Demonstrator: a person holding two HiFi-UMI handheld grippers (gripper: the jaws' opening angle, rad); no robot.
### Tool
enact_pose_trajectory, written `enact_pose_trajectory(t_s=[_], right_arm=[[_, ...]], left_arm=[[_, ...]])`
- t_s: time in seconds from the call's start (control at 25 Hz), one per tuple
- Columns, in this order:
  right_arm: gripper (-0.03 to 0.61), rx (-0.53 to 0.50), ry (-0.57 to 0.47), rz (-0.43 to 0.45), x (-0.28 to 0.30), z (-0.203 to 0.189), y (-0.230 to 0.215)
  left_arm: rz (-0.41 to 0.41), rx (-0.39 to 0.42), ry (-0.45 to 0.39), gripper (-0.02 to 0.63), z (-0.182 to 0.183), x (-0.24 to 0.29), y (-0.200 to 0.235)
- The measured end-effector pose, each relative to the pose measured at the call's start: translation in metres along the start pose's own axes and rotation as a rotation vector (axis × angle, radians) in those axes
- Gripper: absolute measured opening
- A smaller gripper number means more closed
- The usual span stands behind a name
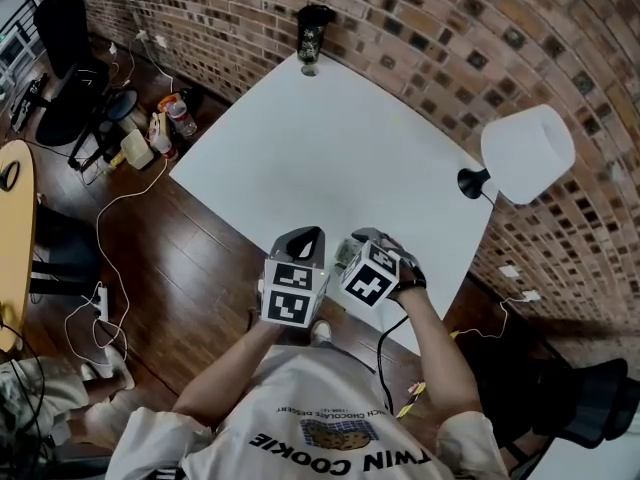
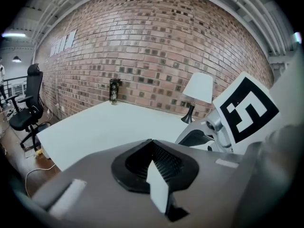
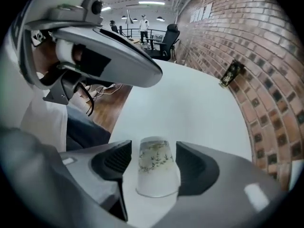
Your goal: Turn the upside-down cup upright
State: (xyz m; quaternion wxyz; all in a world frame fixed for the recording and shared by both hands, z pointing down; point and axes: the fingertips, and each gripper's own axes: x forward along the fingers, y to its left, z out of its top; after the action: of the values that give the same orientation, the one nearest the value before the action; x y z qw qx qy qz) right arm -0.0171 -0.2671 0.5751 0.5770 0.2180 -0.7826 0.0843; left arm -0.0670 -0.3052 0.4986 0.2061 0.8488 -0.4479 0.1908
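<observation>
Resting on the white table [image 1: 330,158] near the edge closest to the person, the paper cup [image 3: 156,167] sits between the jaws of the right gripper [image 3: 153,158]. Those jaws stand wide apart, with a gap on either side of the cup and neither pad touching it. The cup is pale with a band of small green leaf sprigs. Its wide rim faces the near side of the right gripper view and its narrower end points away; whether it stands or lies on its side cannot be told. In the head view the right gripper [image 1: 355,240] points steeply down at the table, just beside the left gripper [image 1: 308,236]. The left gripper [image 2: 153,144] has its jaws together with nothing between them, held above the table's near edge. A dark bottle [image 1: 312,33] stands at the far corner against the brick wall [image 1: 450,28], and a lamp [image 1: 527,153] with a white shade stands by the table's right side.
</observation>
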Motion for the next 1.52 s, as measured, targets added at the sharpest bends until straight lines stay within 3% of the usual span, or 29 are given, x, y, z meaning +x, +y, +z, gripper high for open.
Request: enact_pose_trajectory(t_s=[0.28, 0.56, 0.8, 0.96, 1.24, 1.52], right_arm=[[0.281, -0.017, 0.15, 0.039, 0.02, 0.002, -0.004], [0.267, -0.052, 0.176, -0.01, 0.029, -0.006, -0.006], [0.262, 0.091, 0.024, -0.091, 0.002, -0.006, -0.023], [0.262, 0.265, -0.104, -0.141, -0.02, -0.022, -0.032], [0.262, 0.642, -0.396, -0.331, -0.062, -0.082, -0.056], [0.262, 0.805, -0.659, -0.526, -0.09, -0.133, -0.058]], left_arm=[[0.032, -0.056, -0.004, 0.002, -0.004, -0.005, 0.019], [0.042, -0.067, -0.01, 0.002, -0.002, -0.007, 0.025], [0.023, -0.07, 0.003, 0.002, -0.003, -0.001, 0.016], [-0.017, -0.058, 0.004, 0.002, 0.001, 0.005, -0.004], [-0.11, -0.012, 0.002, 0.002, 0.002, 0.02, -0.053], [-0.213, 0.033, -0.005, 0.002, 0.002, 0.037, -0.114]])
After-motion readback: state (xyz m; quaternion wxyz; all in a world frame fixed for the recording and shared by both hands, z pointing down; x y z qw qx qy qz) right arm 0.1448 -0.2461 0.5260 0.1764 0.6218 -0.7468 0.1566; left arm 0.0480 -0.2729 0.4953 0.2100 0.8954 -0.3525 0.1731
